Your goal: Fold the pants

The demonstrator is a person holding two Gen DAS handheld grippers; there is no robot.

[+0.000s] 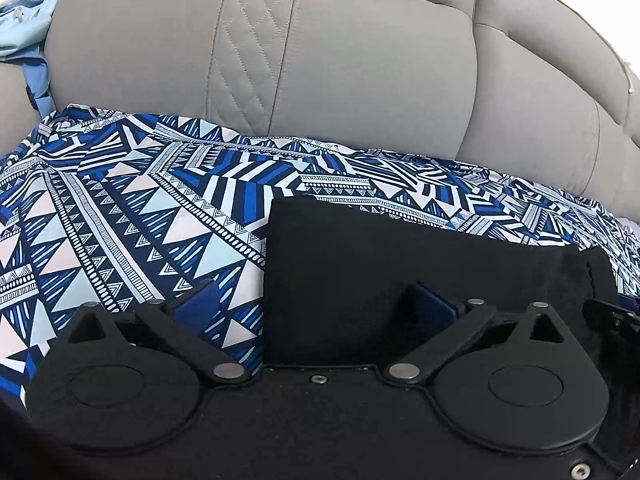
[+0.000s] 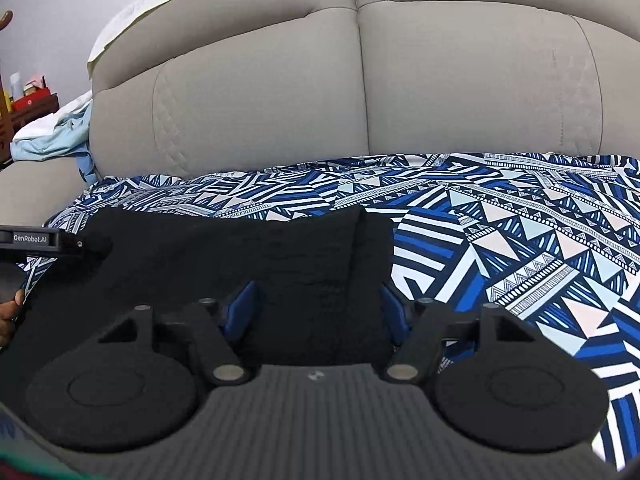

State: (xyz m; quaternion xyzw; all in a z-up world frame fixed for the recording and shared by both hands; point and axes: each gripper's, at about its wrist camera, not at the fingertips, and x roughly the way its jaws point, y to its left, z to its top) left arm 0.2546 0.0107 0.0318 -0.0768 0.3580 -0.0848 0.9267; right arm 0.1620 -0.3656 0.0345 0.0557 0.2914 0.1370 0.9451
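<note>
On the patterned sheet (image 1: 120, 208) lie black pants (image 2: 240, 256); left gripper (image 1: 316, 308) and right gripper (image 2: 318, 312) both spread wide, grasping nothing.

A grey sofa (image 1: 360, 80) carries everything, its seat covered by a blue, white and pale geometric-patterned cloth (image 1: 120, 220) that runs up to the foot of the back cushions ahead of both tools. The black pants (image 2: 240, 264) lie flat on this cloth, directly ahead of the right tool and ahead and to the right of the left tool. A light blue garment (image 2: 56, 132) sits crumpled on the sofa far off to the left.
</note>
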